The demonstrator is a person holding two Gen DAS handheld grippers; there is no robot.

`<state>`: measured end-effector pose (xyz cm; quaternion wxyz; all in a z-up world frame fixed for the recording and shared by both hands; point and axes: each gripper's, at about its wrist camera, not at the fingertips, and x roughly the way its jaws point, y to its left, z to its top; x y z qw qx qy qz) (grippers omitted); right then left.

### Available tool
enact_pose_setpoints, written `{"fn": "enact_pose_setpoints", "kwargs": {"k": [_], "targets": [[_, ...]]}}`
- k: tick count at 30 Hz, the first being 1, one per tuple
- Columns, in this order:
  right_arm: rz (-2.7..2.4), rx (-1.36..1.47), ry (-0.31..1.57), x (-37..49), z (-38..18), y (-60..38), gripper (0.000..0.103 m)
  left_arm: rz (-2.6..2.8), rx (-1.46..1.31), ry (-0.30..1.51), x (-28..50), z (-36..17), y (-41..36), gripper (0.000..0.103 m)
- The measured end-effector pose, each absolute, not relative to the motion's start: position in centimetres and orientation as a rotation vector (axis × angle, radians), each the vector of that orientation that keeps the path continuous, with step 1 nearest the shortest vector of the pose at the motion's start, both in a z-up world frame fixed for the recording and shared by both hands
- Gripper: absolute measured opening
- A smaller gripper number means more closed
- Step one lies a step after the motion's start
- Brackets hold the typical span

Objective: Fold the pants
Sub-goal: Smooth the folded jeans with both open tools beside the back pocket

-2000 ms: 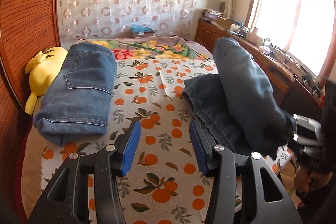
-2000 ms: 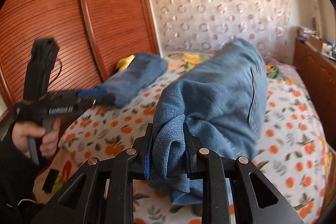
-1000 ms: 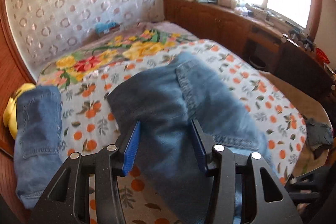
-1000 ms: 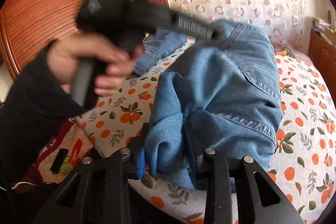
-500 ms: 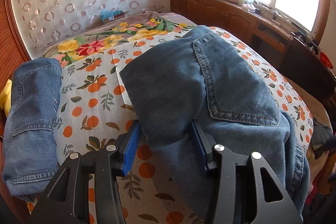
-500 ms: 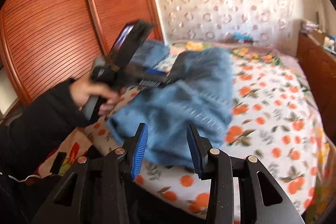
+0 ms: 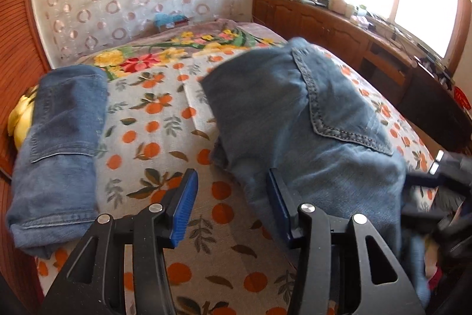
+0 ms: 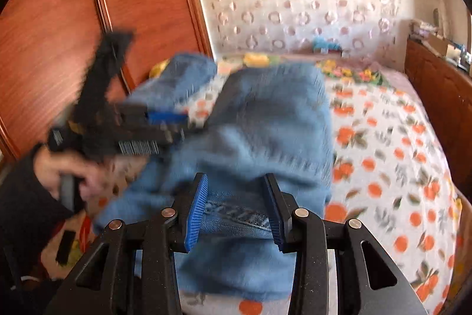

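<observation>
**Two pairs of jeans on the bed, one in work**

Item: the working jeans [image 7: 309, 120], bunched on the bed [image 7: 165, 138] by its near edge. Left tongs [image 7: 231, 205]: wide, empty, just beside the denim. Right tongs [image 8: 234, 208]: half open around the seam, pads not pressing. Folded jeans [image 7: 62, 143]: far left. Advice: you clamp the seam squarely, then pull flat before creasing.

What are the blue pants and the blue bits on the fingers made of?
The pants look like denim: faded blue woven cloth with pale stitched seams and a sewn pocket. The blue pads on the fingers look like ribbed rubber or soft plastic, matte; which one is hard to tell.
</observation>
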<state>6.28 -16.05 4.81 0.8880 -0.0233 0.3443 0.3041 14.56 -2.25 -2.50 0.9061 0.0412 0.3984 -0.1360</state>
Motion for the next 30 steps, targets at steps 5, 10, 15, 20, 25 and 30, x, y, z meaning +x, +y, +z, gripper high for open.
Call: {"fn": "enact_pose_setpoints", "kwargs": {"k": [5,10,15,20,25,30], "targets": [[0.625,-0.027,0.738,4.9,3.2,-16.4,0.04,-0.346,0.044,0.712,11.7,0.8,-2.8,0.049],[0.636,-0.017,0.744,4.5,3.1,-17.2,0.04,-0.418,0.03,0.676,9.2,1.5,-4.7,0.049],[0.639,0.001,0.741,5.0,3.8,-19.3,0.04,-0.419,0.024,0.747,8.3,-1.9,-5.4,0.049],[0.591,-0.015,0.693,6.0,5.2,-19.7,0.04,-0.392,0.018,0.784,7.5,-4.4,-5.2,0.049],[0.578,-0.02,0.676,7.9,4.8,-18.3,0.04,-0.403,-0.032,0.796,7.5,-6.0,-4.5,0.049],[0.562,-0.046,0.691,7.9,1.9,-17.2,0.04,-0.409,-0.033,0.789,7.1,-6.5,-4.3,0.049]]}}
